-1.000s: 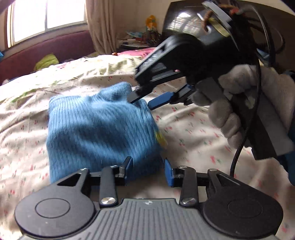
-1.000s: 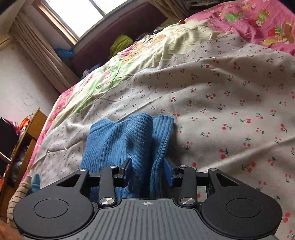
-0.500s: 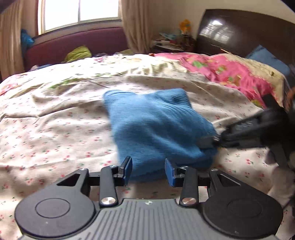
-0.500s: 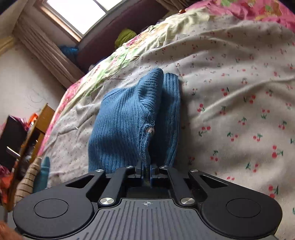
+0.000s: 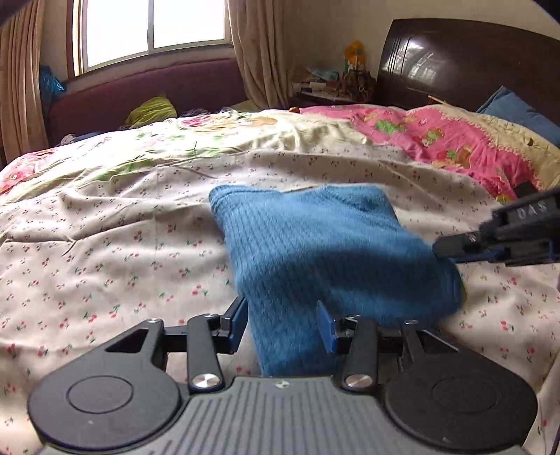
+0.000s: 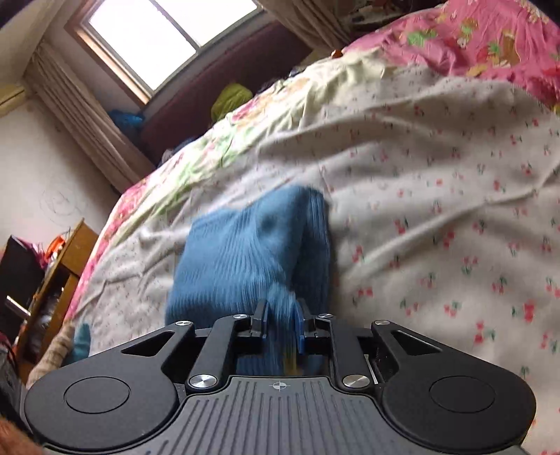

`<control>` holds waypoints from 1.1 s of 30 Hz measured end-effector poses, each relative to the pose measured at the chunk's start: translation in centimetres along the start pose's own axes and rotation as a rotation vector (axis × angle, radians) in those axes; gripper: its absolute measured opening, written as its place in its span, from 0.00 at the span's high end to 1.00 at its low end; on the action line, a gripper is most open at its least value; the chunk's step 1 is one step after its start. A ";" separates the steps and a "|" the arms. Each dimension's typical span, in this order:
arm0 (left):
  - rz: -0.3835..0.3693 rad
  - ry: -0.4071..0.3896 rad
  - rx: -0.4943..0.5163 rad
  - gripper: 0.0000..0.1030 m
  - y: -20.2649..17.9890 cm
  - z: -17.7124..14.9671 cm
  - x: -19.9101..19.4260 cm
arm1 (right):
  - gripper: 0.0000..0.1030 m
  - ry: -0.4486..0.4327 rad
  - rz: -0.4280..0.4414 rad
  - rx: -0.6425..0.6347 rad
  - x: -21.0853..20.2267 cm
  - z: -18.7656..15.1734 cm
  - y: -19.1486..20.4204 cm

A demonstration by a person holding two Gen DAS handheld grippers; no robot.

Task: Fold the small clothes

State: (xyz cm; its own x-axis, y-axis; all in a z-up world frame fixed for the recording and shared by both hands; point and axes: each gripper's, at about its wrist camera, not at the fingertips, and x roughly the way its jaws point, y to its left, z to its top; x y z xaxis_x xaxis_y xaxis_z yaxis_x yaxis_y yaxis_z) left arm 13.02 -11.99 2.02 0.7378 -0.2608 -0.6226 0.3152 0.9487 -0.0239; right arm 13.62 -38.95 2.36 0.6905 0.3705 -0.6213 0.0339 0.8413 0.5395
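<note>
Cherry-print cream bedsheet carried a folded blue ribbed knit garment. At six o'clock the left hand-held gripper was opening, straddling its edge; at three o'clock the right hand-held gripper was opening narrowly around bunched knit.

One blue knitted garment, two grippers, one bed, one window, one headboard.
</note>
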 end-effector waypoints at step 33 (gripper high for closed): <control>0.039 0.119 -0.077 0.39 0.9 -0.6 3.2 | 0.71 -0.088 -0.185 -0.040 5.0 -1.0 -0.2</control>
State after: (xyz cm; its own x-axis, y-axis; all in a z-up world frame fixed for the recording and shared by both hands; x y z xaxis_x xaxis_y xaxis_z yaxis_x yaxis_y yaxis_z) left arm 15.27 -11.88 -0.43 0.6713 -0.2052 -0.7122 0.2381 0.9697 -0.0549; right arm 16.35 -36.86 -1.46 0.7355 0.1740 -0.6548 0.1387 0.9073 0.3970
